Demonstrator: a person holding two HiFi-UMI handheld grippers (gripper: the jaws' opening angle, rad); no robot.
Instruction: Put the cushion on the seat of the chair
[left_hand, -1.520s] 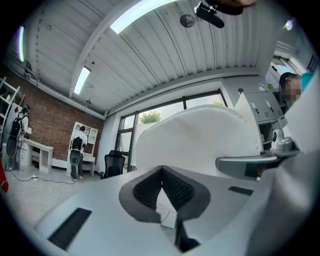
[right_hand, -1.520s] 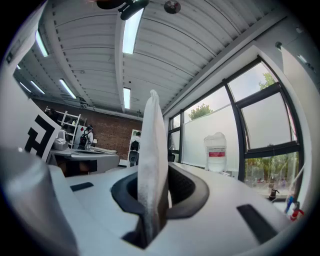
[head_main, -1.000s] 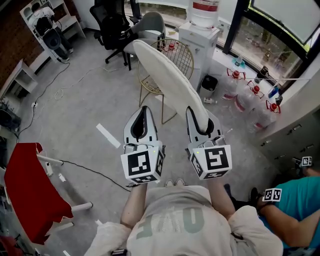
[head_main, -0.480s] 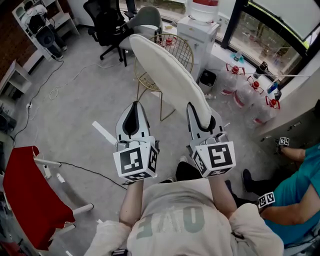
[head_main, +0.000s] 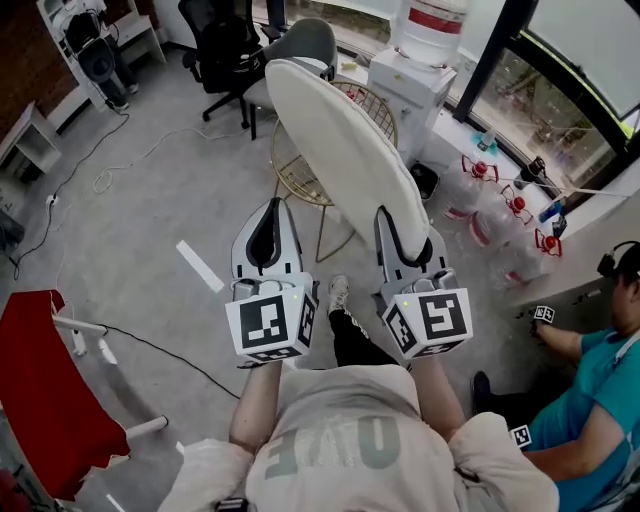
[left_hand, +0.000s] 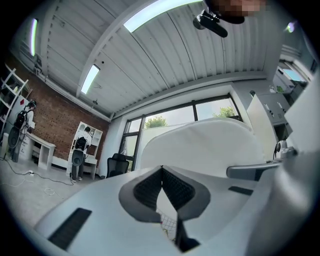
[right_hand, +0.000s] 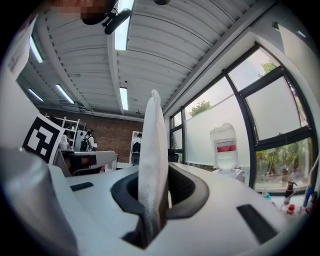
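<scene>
Gold wire chair stands on floor ahead of me. White cushion in air above it, on edge, slanting up and away (hides much of seat from head view), not on seat. My right gripper holds cushion's near edge, fingers pinching fabric. My left gripper level beside it, left of cushion, fingers pressed together, empty.

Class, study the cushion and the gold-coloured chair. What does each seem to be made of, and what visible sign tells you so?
Cushion: cream fabric with a matte finish, probably over soft padding; its edge pinches thin where the right gripper clamps it.
Chair: thin metal wire with a shiny gold-coloured finish, judging by its see-through grid and slim legs.
</scene>
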